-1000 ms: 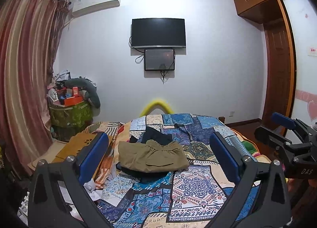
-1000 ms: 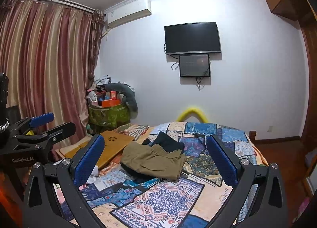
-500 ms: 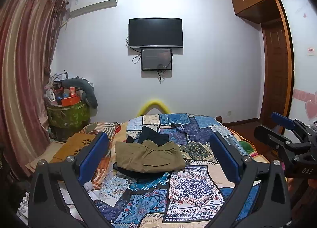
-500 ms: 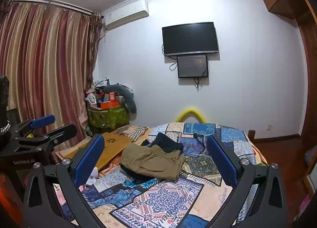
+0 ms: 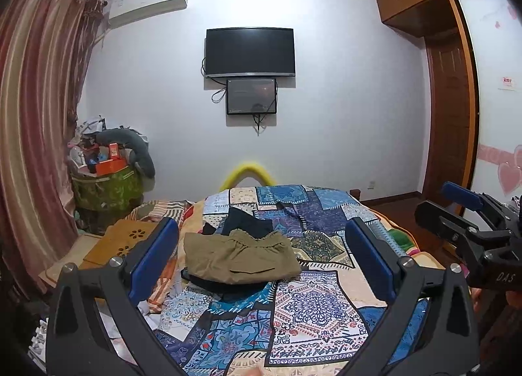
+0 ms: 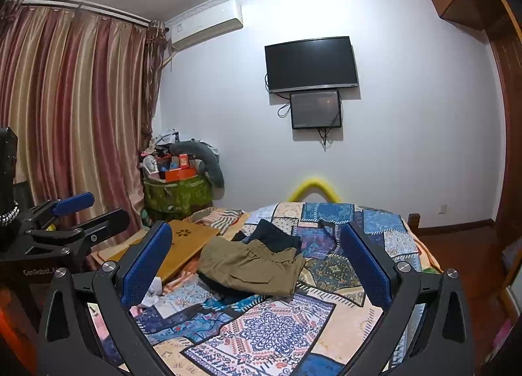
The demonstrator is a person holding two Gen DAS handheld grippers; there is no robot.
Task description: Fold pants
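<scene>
1. Left wrist view: a bedroom with a white wall, a black wall-mounted television (image 5: pixel 250 52) and a bed under a blue patchwork quilt (image 5: pixel 310 304). The left gripper (image 5: pixel 261 265) hangs above the near end of the bed, jaws spread wide, holding nothing. The olive-khaki cotton pants (image 5: pixel 239 258) lie mid-bed, well beyond its fingertips.
2. Right wrist view: striped red-gold curtains (image 6: pixel 71 115) hang at the left. The right gripper (image 6: pixel 257 273) is likewise wide and empty. The pants look already folded into a compact, wrinkled bundle atop a dark garment (image 6: pixel 277 237). Any tidying should pinch the khaki layer only.
</scene>
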